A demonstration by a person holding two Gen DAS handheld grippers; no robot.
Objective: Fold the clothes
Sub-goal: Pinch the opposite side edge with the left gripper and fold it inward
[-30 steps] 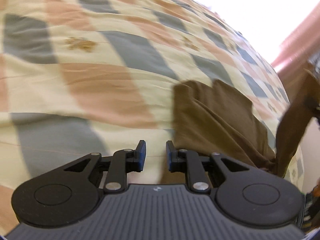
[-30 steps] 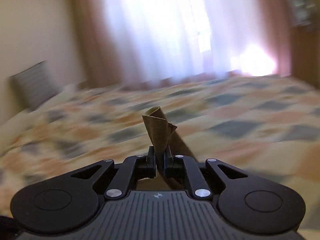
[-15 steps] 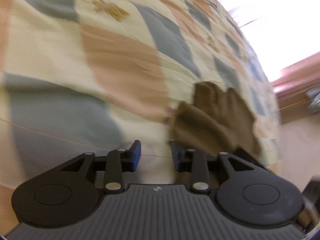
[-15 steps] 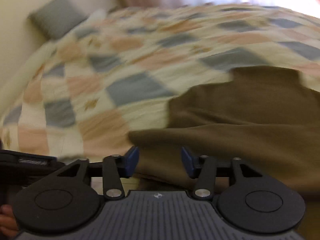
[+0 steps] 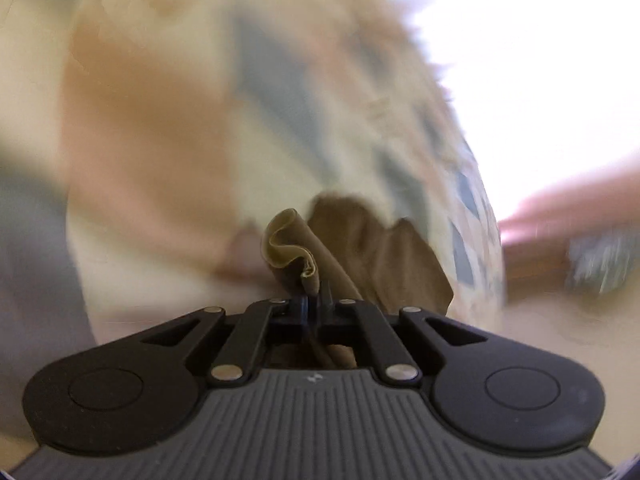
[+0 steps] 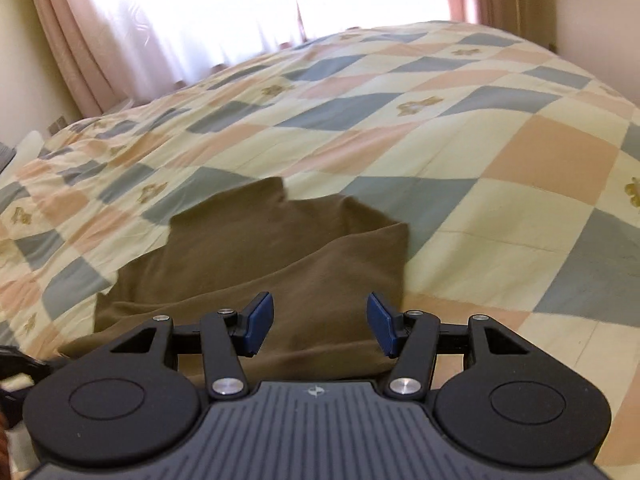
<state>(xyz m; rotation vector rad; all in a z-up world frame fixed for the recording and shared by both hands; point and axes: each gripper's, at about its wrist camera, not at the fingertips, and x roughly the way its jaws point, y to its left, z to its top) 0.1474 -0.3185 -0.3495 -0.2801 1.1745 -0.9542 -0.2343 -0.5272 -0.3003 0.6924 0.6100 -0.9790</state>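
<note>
**Left pinching the shirt, right spread wide**

The left gripper [image 5: 314, 300] was clamped on a curled edge of the brown garment [image 5: 376, 252], with the fabric bunched up between its fingers; that view was pretty blurry. The right gripper [image 6: 320, 322] had its blue pads [image 6: 258, 322] wide apart, hovering over the near part of the garment [image 6: 256, 248], which lay on the checkered quilt [image 6: 500, 152]. Pink curtains [image 6: 72, 52] hung at the far side.

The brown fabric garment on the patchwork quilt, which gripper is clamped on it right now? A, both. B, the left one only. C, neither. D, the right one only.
B: the left gripper has its jaws closed on a bunched fold of the brown fabric garment, while the right gripper hovers open above the garment with nothing between its blue pads.
</note>
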